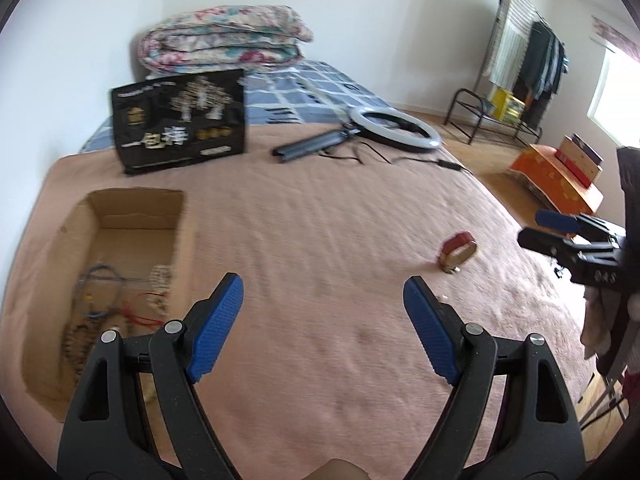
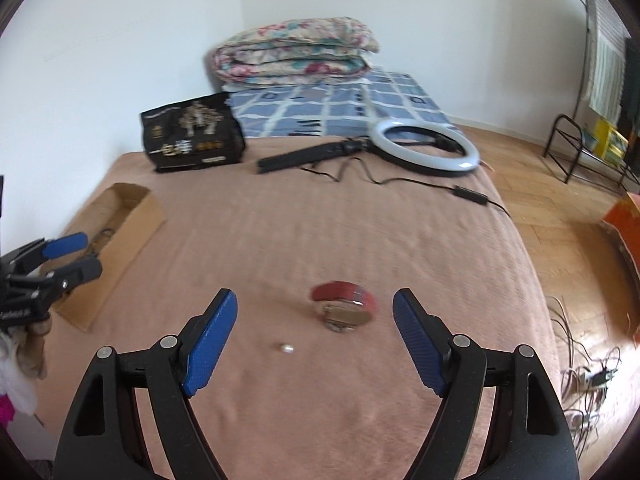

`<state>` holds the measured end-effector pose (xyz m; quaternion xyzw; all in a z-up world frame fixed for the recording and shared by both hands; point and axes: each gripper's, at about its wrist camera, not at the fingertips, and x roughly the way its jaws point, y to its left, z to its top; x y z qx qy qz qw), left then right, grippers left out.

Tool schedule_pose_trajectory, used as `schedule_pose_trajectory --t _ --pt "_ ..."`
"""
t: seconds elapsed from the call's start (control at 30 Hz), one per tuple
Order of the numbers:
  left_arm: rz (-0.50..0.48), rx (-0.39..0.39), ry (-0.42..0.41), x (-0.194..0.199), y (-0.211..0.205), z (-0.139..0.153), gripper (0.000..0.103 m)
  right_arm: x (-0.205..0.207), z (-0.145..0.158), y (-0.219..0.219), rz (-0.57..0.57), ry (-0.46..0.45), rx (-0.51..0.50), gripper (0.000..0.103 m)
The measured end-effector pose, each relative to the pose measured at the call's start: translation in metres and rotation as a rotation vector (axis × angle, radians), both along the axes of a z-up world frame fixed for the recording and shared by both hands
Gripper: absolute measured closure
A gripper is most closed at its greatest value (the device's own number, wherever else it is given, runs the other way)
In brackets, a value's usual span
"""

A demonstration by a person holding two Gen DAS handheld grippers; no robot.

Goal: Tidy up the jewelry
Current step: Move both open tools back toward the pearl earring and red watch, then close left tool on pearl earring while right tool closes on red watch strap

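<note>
- My left gripper (image 1: 322,308) hangs wide open over bare pink blanket (image 1: 320,220); nothing lies between its fingers.
- To its left, the cardboard box (image 1: 132,216) walls stand up and hem in that side.
- My right gripper (image 2: 314,326), also spread, has the red bracelet (image 2: 344,306) and a small bead (image 2: 286,347) lying ahead between its fingers.
- Farther back, the black bag (image 2: 192,138) and ring light (image 2: 424,146) block the far edge.

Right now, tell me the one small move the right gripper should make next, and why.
Probably ease the right gripper forward and down so its open jaws straddle the red bracelet. It lies loose on the pink blanket just ahead between the jaws, while other jewelry already sits in the cardboard box beside the open, empty left gripper.
</note>
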<state>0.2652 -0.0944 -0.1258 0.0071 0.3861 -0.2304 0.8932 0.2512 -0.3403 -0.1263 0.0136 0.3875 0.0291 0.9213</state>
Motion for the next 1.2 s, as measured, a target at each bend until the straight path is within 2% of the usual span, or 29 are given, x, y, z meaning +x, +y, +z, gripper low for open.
schedule_pose_trajectory --t 0.33,0.67,0.83,1.07,1.2 --pt "-0.112 0.034 0.031 -0.007 -0.064 -0.029 0.019 0.003 -0.023 -0.035 -0.043 0.032 0.001 0.023" --pt "-0.251 0.066 0.092 -0.012 -0.115 -0.064 0.042 0.024 -0.059 -0.042 -0.01 0.092 0.06 0.023" --pt "-0.285 0.07 0.106 -0.009 -0.133 -0.072 0.049 0.034 -0.071 -0.042 0.004 0.107 0.06 0.023" --pt "-0.33 0.079 0.115 -0.005 -0.152 -0.08 0.067 0.042 -0.079 -0.049 0.008 0.113 0.078 0.023" --pt "-0.344 0.108 0.118 -0.004 -0.162 -0.089 0.07 0.045 -0.083 -0.051 0.02 0.122 0.083 0.023"
